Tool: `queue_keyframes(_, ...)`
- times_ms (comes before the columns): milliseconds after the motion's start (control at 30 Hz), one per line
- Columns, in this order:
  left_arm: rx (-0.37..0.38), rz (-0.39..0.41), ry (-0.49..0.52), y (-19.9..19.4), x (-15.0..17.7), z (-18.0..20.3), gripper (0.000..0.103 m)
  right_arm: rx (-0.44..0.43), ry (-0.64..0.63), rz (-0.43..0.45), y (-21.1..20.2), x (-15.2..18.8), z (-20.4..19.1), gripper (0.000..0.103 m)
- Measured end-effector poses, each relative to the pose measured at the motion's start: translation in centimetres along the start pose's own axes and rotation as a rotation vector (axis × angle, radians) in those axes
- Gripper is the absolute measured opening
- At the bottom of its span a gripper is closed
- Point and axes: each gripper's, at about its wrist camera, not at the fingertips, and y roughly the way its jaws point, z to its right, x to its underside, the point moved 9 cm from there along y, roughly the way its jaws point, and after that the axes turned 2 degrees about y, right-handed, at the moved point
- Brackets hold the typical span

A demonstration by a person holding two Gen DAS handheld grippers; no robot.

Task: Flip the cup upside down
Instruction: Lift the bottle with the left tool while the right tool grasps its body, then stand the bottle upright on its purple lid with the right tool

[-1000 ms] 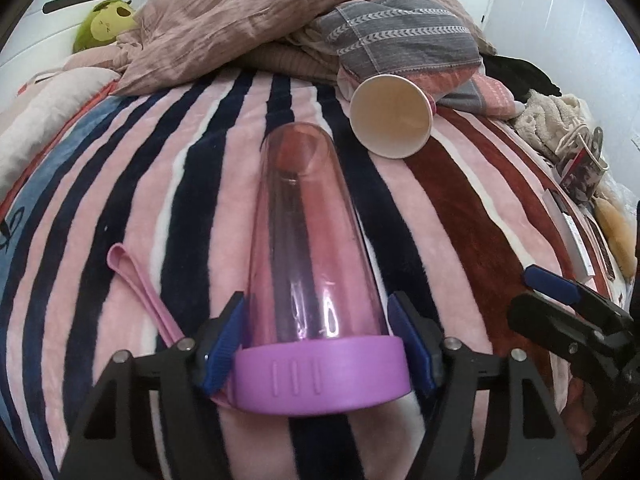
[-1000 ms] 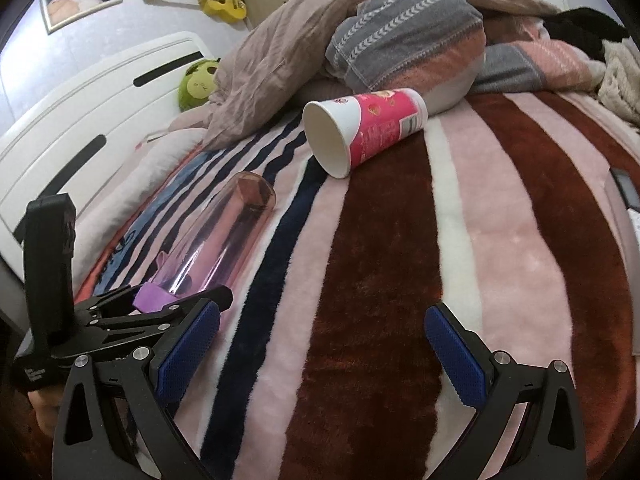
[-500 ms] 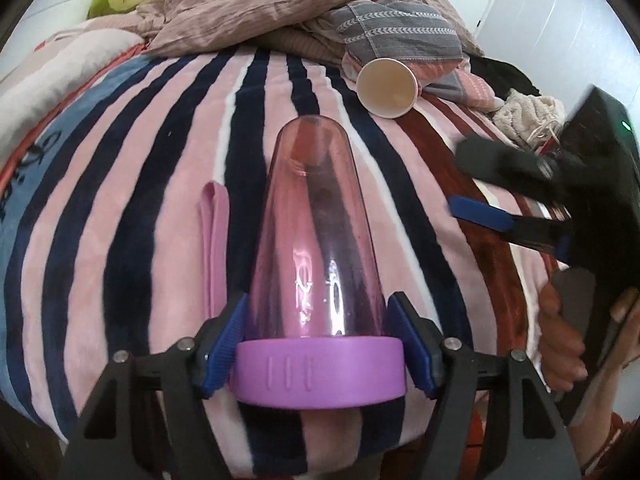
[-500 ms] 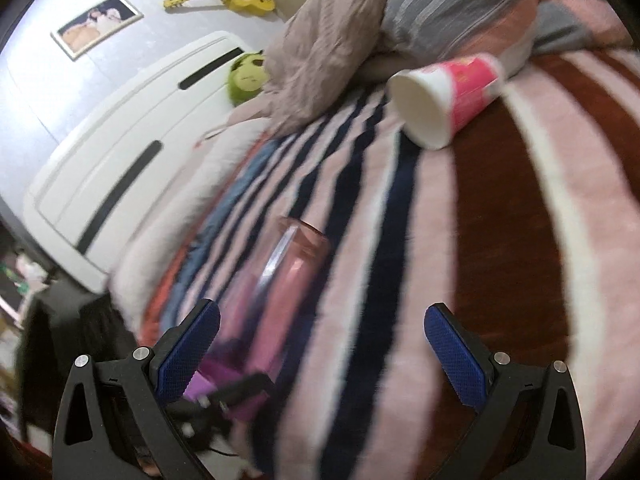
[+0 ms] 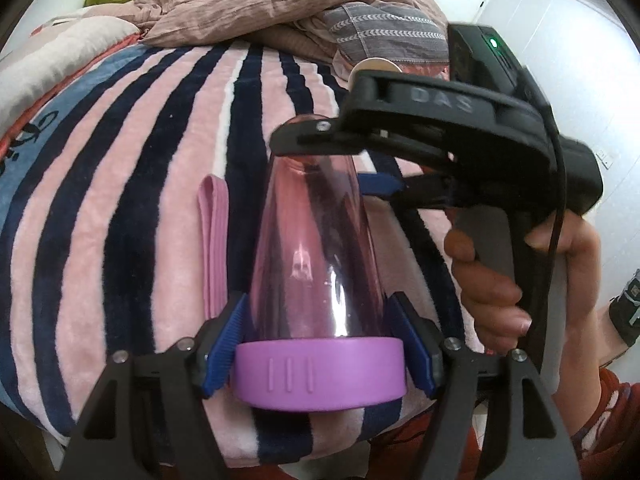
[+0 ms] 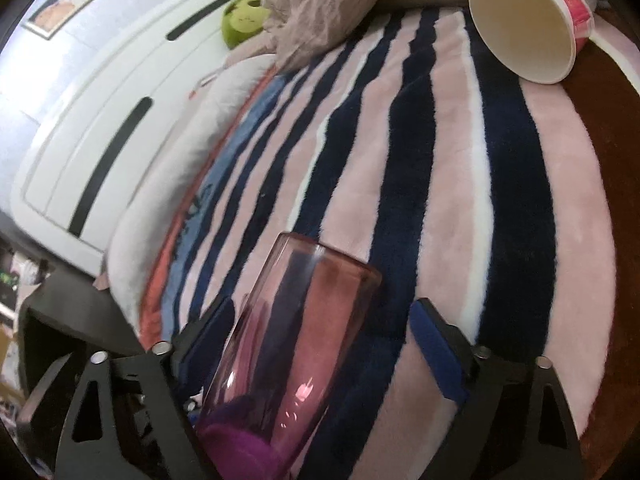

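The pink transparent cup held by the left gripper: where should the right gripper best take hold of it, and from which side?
Probably the clear body near the closed far end of the pink cup, coming from the right. The left gripper already clamps just above the purple lid, so only the tapering upper body is free; the open right gripper already straddles it.

The right gripper (image 6: pixel 324 344) has swung across — its open jaws now straddle the pink cup (image 6: pixel 288 344).

obstacles: paper cup (image 6: pixel 528 20), bedding pile (image 5: pixel 288 4) at far end | free: striped blanket (image 6: pixel 452 184) between
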Motion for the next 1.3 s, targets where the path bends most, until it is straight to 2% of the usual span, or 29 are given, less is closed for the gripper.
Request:
queue_keyframes(33, 0.004, 0.001, -0.007, 0.0, 0.0, -0.1, 0.068, -0.006, -0.01, -0.01, 0.3, -0.2, -0.5, 0.068)
queue_keyframes(133, 0.011, 0.007, -0.021, 0.1, -0.1, -0.4, 0.069, -0.003, -0.05, -0.033, 1.5, -0.5, -1.1, 0.068)
queue_keyframes(300, 0.002, 0.013, 0.004, 0.1, 0.1, -0.1, 0.068, -0.019, -0.022, -0.048, 2.5, -0.9, -0.9, 0.066)
queue_keyframes(433, 0.012, 0.04, -0.003, -0.3, -0.2, 0.0, 0.067, -0.004, -0.145, 0.067, -0.1, -1.2, -3.1, 0.064)
queue_keyframes(467, 0.012, 0.056, -0.007, -0.5, -0.5, -0.1, 0.063, -0.01, -0.163, 0.091, -0.8, -1.3, -3.6, 0.064)
queue_keyframes(600, 0.041, 0.131, 0.021, -1.0, -2.9, 0.7, 0.061, -0.079, -0.21, 0.162, -4.2, -2.3, -5.2, 0.058)
queue_keyframes(767, 0.069, 0.17, 0.085, 0.3, -5.6, 2.3, 0.061, -0.057, -0.372, 0.311, -8.3, -3.6, -7.1, 0.055)
queue_keyframes(933, 0.121, 0.19, 0.108, 1.6, -7.6, 3.4, 0.062, 0.012, -0.486, 0.387, -10.1, -4.2, -7.6, 0.054)
queue_keyframes(1167, 0.141, 0.175, 0.124, 2.8, -7.9, 4.0, 0.064, 0.027, -0.507, 0.414, -11.0, -4.3, -6.6, 0.054)
queue_keyframes(1300, 0.157, 0.165, 0.123, 3.0, -7.7, 3.9, 0.065, 0.028, -0.527, 0.429, -11.4, -3.3, -6.2, 0.054)
